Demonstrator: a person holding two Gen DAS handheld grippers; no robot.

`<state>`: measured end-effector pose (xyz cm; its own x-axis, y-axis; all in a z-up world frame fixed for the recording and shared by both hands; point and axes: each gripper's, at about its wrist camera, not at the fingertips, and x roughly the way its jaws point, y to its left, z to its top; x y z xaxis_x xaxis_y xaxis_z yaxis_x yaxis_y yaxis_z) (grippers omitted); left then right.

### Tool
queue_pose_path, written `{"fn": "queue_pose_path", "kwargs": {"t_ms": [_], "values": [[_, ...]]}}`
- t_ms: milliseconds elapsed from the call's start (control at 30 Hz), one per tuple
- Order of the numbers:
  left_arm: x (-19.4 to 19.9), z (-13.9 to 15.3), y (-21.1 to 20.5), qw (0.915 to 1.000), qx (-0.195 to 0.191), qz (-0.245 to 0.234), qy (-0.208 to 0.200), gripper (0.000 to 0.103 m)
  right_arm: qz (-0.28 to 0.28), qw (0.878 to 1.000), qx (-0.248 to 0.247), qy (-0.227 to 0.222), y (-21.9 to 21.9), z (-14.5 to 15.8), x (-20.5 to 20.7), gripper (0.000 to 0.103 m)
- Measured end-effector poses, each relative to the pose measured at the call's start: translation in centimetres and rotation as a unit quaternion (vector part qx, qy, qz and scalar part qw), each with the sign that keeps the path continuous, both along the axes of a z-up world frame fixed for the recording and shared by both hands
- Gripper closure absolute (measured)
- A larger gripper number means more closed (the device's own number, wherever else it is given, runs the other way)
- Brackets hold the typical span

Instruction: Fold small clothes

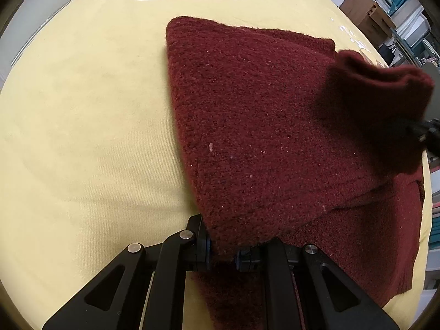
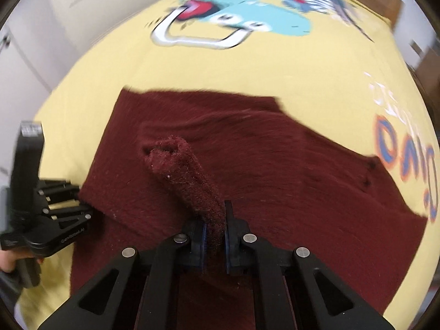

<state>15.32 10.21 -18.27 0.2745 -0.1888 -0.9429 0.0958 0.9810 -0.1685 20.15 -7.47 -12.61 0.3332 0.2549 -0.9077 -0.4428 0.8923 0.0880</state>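
- One maroon sweater (image 1: 247, 126) lies on a yellow sheet (image 1: 82, 123), below the sheet's cartoon print (image 2: 233, 19); it is the only garment in view.
- The sweater is already partly folded: a top layer lies over a lower one, probably so that the body narrows before the sleeve goes across.
- The left gripper (image 1: 222, 250) is closed tight on the sweater's near left corner. Judging by the flat cloth around it, it pins or steadies that edge while the other hand works.
- The right gripper (image 2: 215, 236) has its jaws pressed on the sleeve (image 2: 187, 176), which stands up from the sweater's middle as a rolled tube with the cuff opening at the far end.
- The sleeve is held raised, likely so it can be carried over the body and laid flat.
- In the left view the lifted sleeve hangs over the sweater's right side.
- Count: one sweater, one raised sleeve, two grippers, one sheet.
- A hand (image 2: 5, 261) shows under the left gripper, left of the sweater.
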Motion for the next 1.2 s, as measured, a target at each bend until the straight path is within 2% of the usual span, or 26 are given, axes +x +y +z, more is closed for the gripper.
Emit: {"fn": "queue_pose_path", "kwargs": {"t_ms": [233, 467, 800, 1033, 1200], "values": [[0.1, 0.2, -0.7, 0.9999, 0.014, -0.004, -0.001, 0.093, -0.101, 0.994, 0.045, -0.006, -6.8, 2.3, 0.3, 0.094], [-0.1, 0.4, -1.4, 0.9997, 0.023, -0.004, -0.001, 0.093, -0.168, 0.984, 0.064, -0.003, -13.0, 2.6, -1.1, 0.094], [-0.4, 0.9, -3.6, 0.9974, 0.064, -0.032, -0.012, 0.093, -0.241, 0.969, 0.059, 0.012, -18.9, -0.2, -3.1, 0.094], [0.0, 0.6, -4.3, 0.9970, 0.070, -0.031, -0.004, 0.093, -0.258, 0.964, 0.049, 0.042, -20.7, -3.9, -4.6, 0.094], [0.2, 0.6, -4.7, 0.9970, 0.070, -0.033, -0.007, 0.090, -0.253, 0.966, 0.032, 0.035, -20.2, -4.5, -4.7, 0.091]]}}
